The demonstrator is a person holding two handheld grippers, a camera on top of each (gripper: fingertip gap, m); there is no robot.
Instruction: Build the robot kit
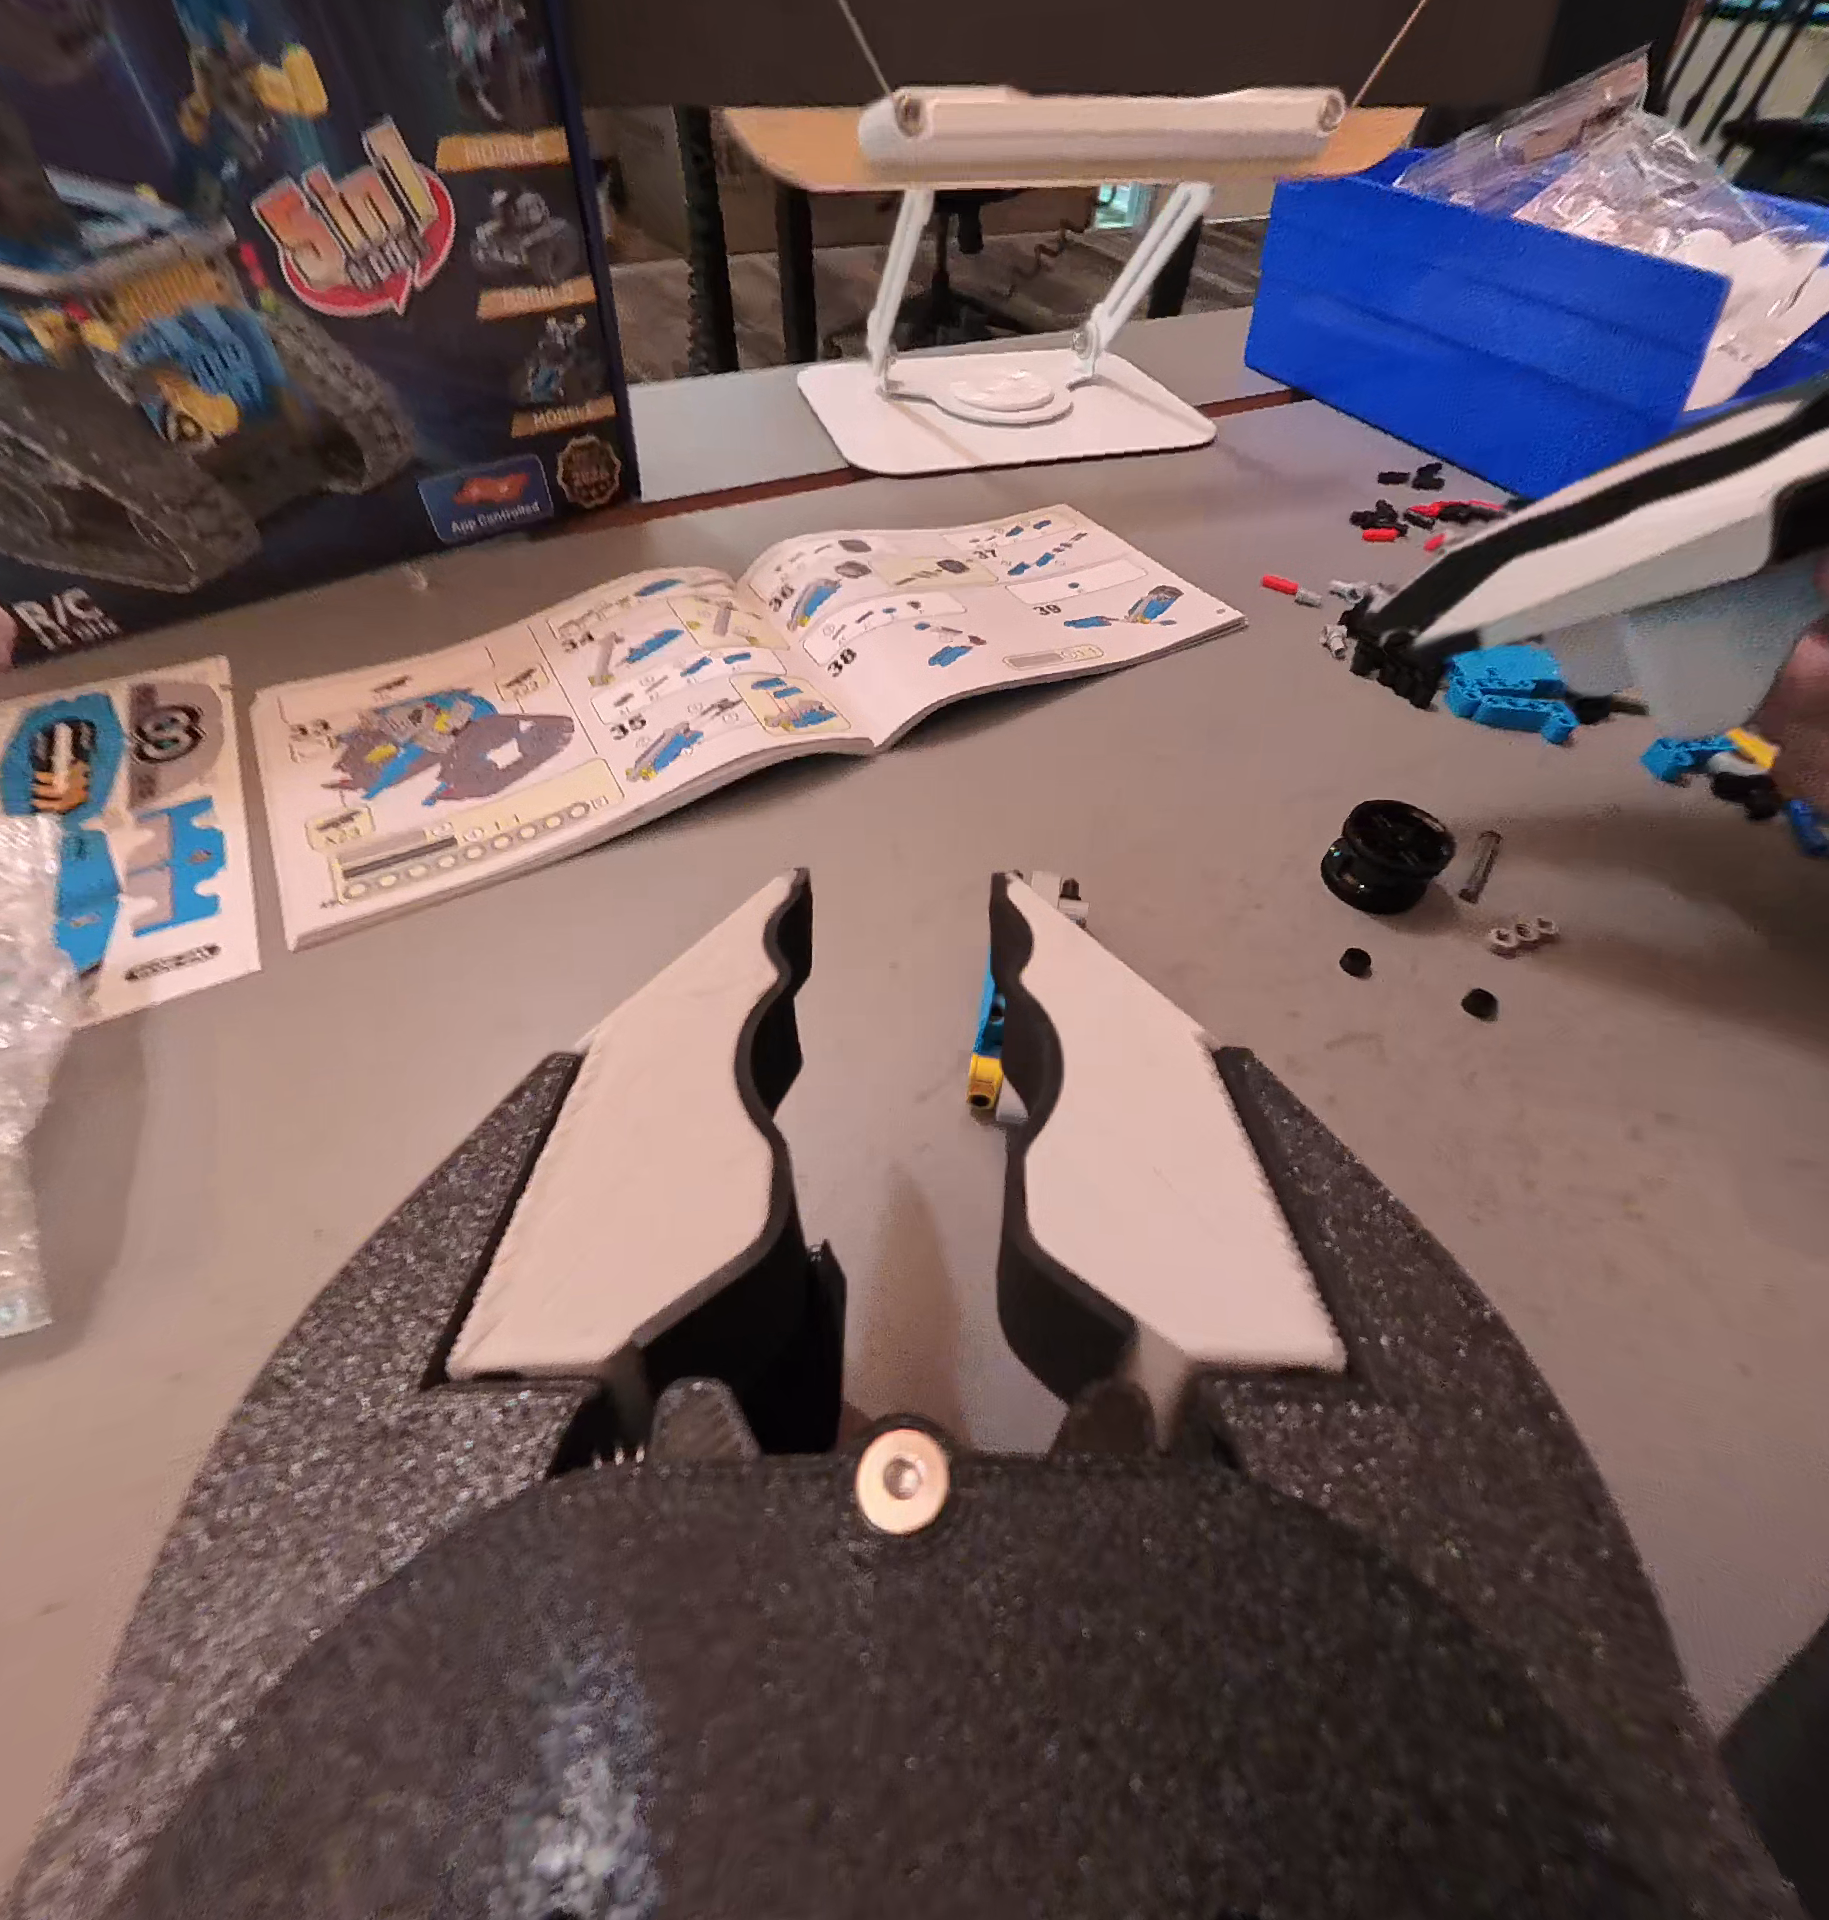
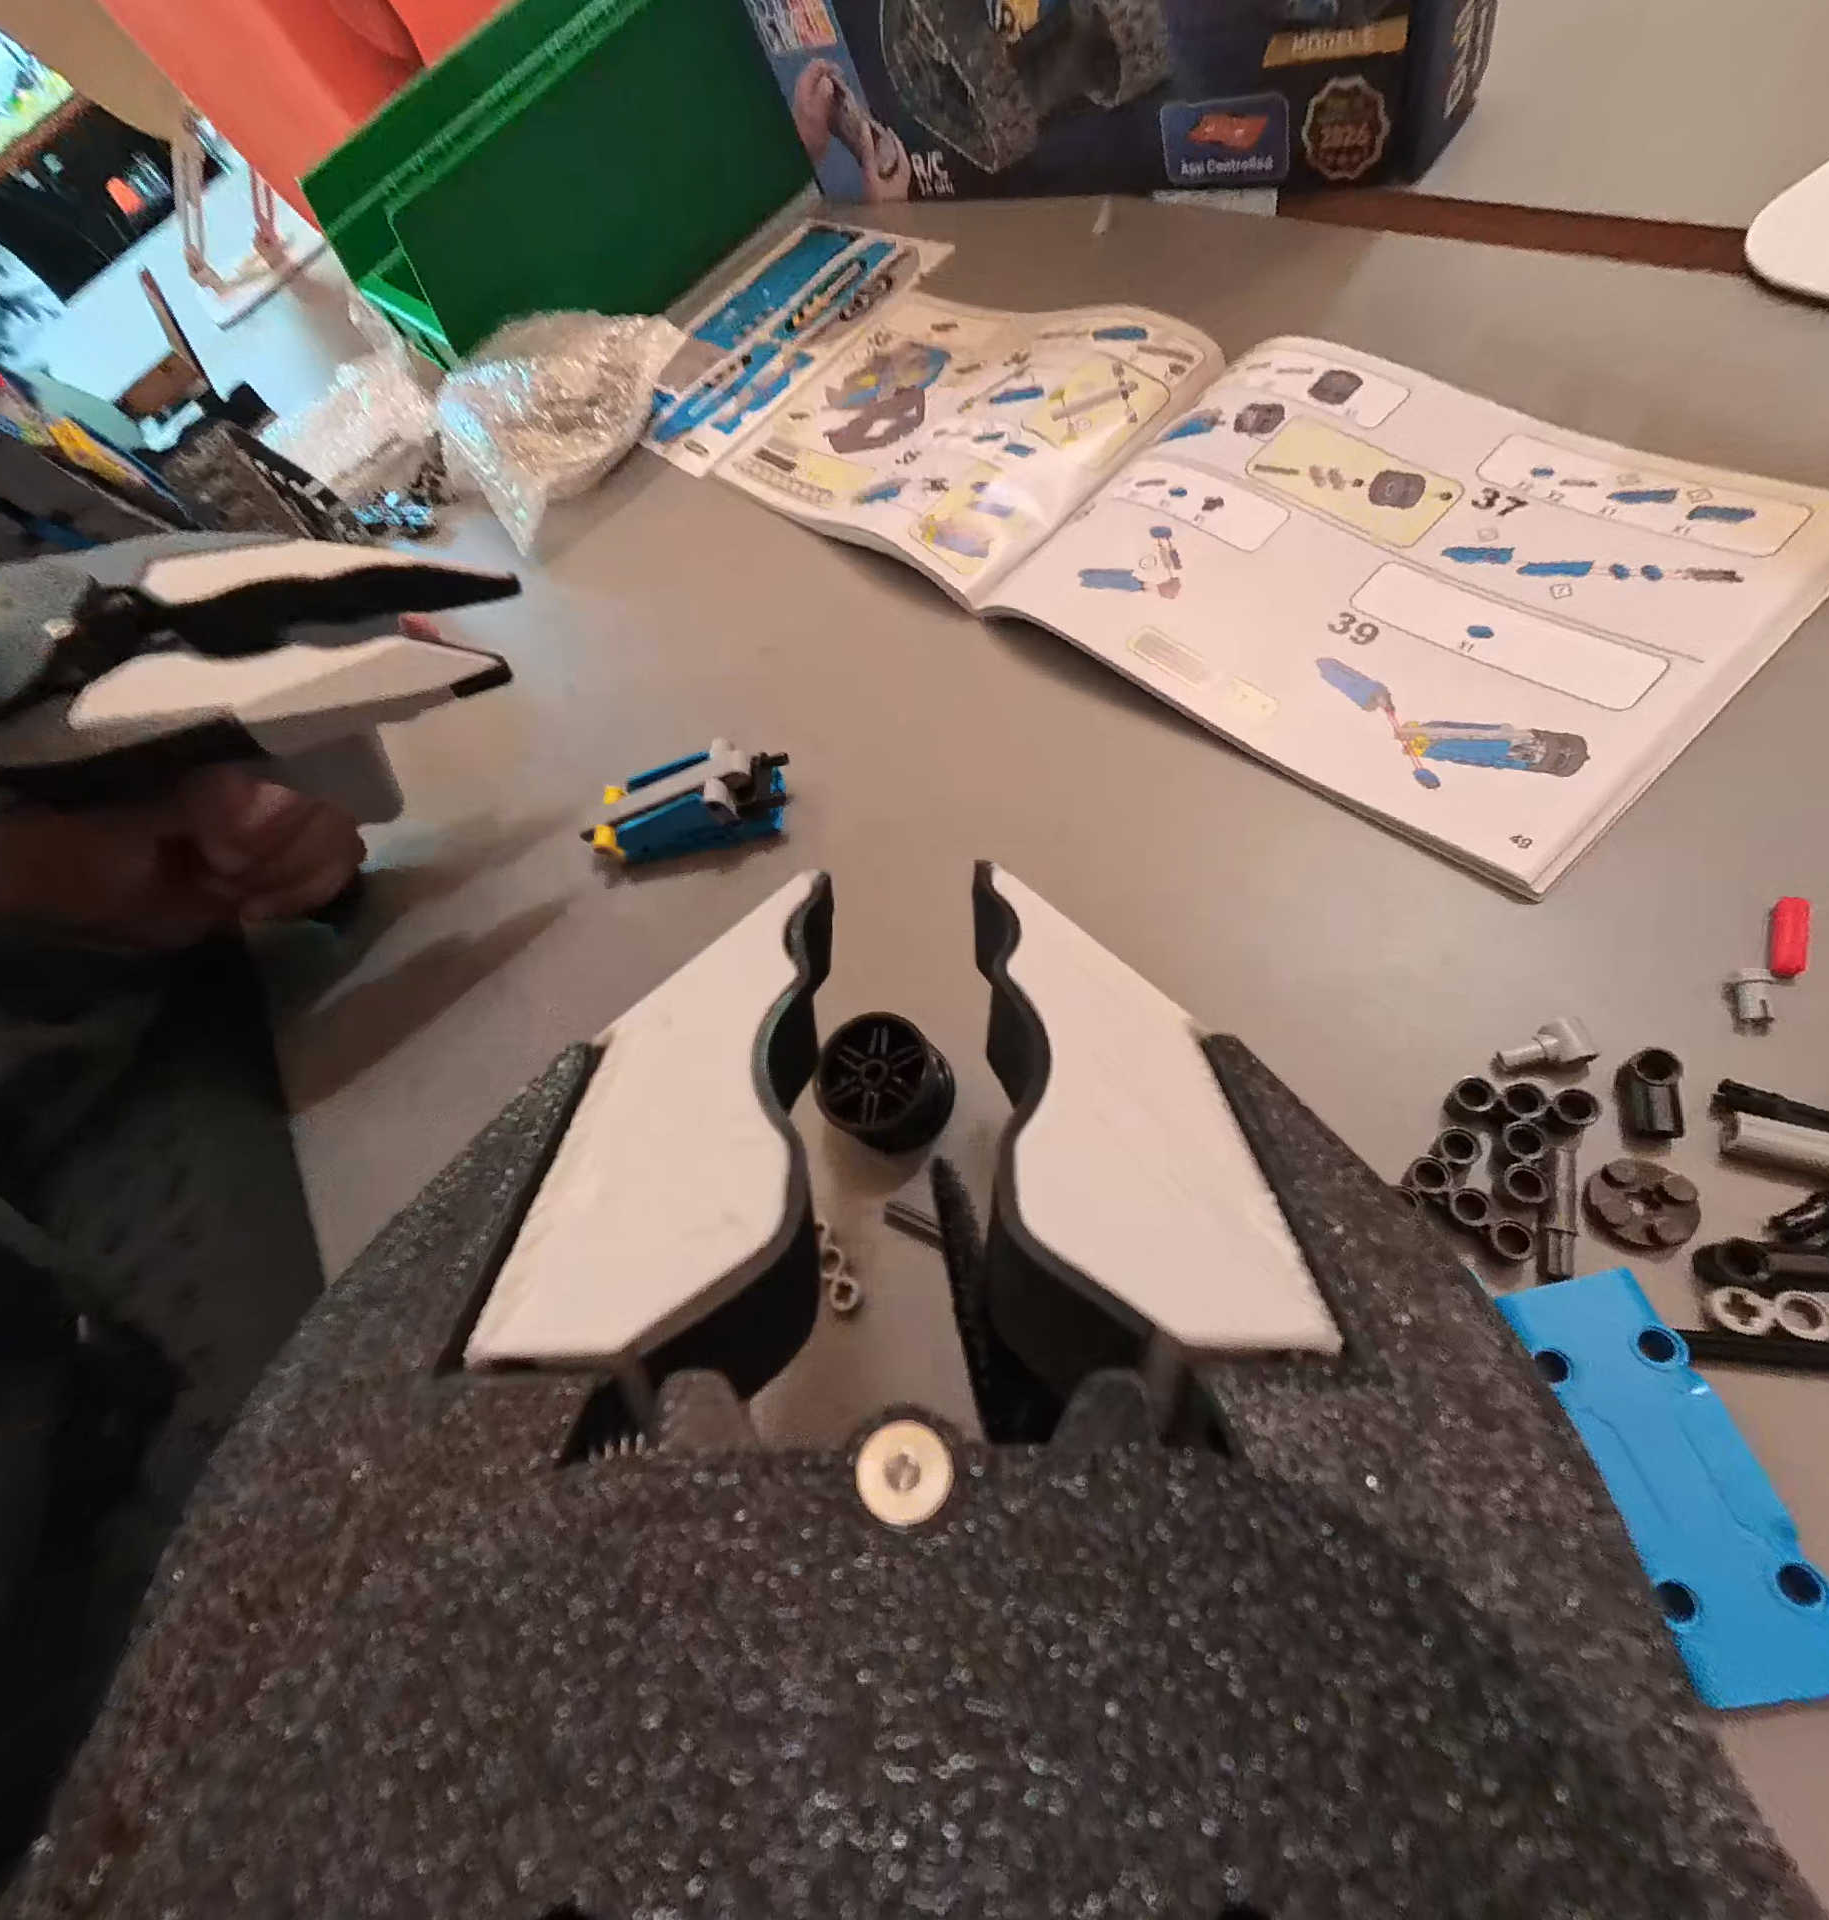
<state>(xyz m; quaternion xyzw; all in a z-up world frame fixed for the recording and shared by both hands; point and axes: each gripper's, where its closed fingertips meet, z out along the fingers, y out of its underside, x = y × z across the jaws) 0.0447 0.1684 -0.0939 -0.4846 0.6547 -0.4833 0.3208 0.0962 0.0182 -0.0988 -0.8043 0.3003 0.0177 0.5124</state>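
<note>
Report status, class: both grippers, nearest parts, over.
Left gripper open, empty, blue assembly beside its right finger. Right gripper open, empty, above black wheel. Open booklet beyond, nothing blocking.

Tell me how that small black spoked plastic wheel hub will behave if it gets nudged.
The small black spoked plastic wheel hub lies on its round side on the grey table, so it would probably roll. It looks hollow, likely light. Its smooth curved rim might slip between the open right tool.
</note>
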